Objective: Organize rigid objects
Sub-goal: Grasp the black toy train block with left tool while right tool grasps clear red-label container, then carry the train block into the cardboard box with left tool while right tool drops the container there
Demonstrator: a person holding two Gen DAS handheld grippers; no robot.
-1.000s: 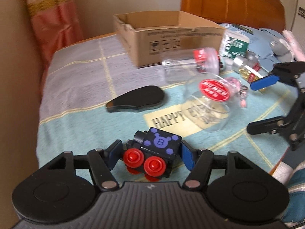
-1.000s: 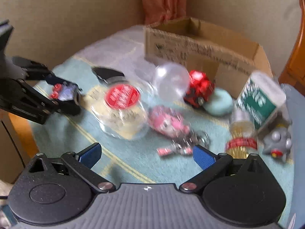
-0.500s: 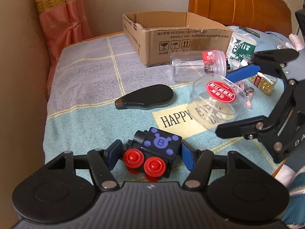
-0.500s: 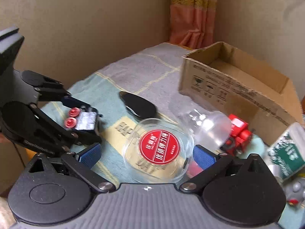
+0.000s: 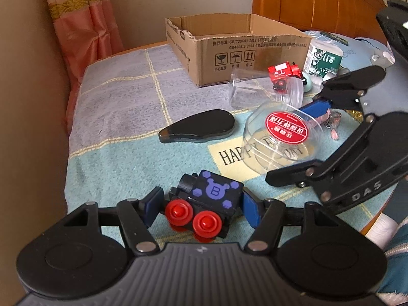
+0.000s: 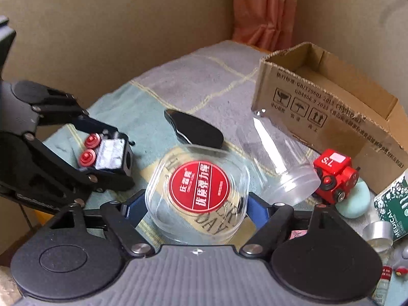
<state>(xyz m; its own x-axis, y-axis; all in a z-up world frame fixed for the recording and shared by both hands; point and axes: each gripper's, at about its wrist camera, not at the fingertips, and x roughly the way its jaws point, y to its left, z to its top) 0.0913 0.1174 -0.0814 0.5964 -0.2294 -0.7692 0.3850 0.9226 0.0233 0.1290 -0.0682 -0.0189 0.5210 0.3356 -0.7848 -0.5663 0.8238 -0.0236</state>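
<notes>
My left gripper is shut on a black toy train with red wheels and a purple B, held just above the blanket near its front edge. The right wrist view has the same train at the left. A clear plastic box with a round red label lies on the blanket in front of the cardboard box. My right gripper is closing around it, and both blue pads touch its sides. In the left wrist view that gripper straddles the clear box.
A black teardrop-shaped case lies mid-blanket. A clear jar lies on its side beside a red toy train, a mint pebble and a green medical tub. A wall runs along the left; a wooden headboard stands behind.
My right gripper came leftward from the pink keychain to the clear box and its jaws narrowed onto the box's sides. The left gripper kept still with the black train.
</notes>
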